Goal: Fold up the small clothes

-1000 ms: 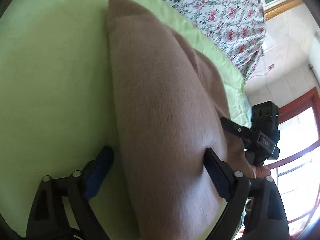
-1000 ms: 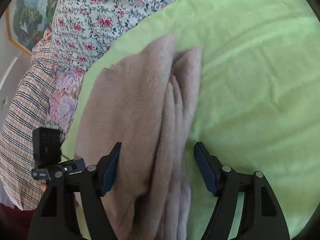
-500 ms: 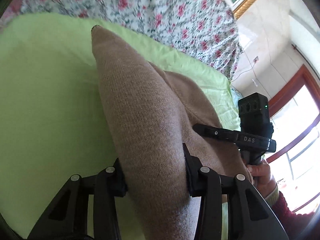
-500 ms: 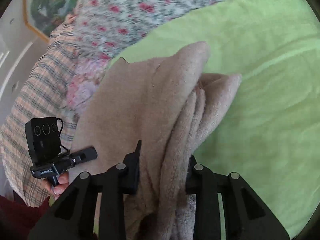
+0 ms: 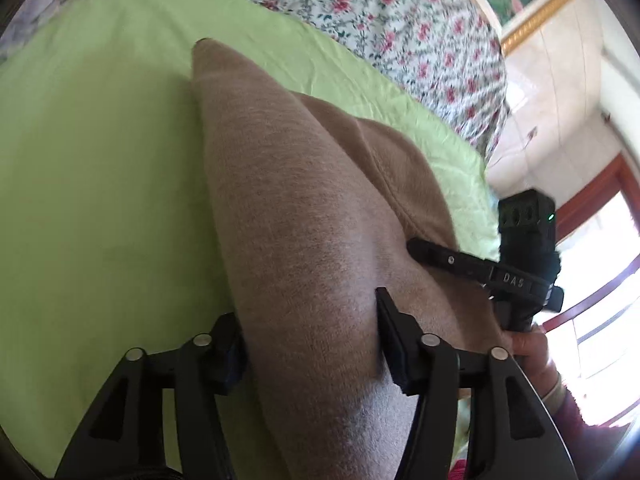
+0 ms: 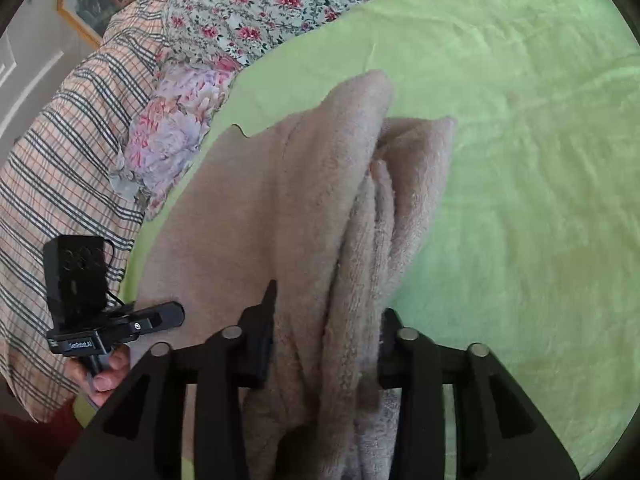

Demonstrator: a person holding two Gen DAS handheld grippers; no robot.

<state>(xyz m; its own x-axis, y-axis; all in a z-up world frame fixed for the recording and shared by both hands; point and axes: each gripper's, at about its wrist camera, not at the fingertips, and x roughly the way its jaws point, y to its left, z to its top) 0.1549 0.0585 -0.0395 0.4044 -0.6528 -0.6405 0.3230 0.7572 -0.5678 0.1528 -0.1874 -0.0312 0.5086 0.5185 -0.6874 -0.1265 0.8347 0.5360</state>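
Note:
A tan fleece garment (image 5: 304, 216) lies bunched on a light green sheet (image 5: 100, 184). My left gripper (image 5: 310, 332) is shut on a thick fold of it, with cloth bulging between the jaws. My right gripper (image 6: 326, 340) is shut on the garment's (image 6: 280, 200) other edge, where several layers hang over the sheet (image 6: 520, 160). Each gripper shows in the other's view: the right one (image 5: 440, 256) against the cloth at the right, the left one (image 6: 168, 316) at the lower left.
A floral cloth (image 5: 380, 12) borders the sheet at the back. A checked cloth (image 6: 68, 140) and a pink flowered one (image 6: 172, 120) lie left of the garment. A window with a wooden frame (image 5: 592, 200) is at the right.
Both grippers went from open around the garment to shut on it. The gripped folds have risen off the sheet.

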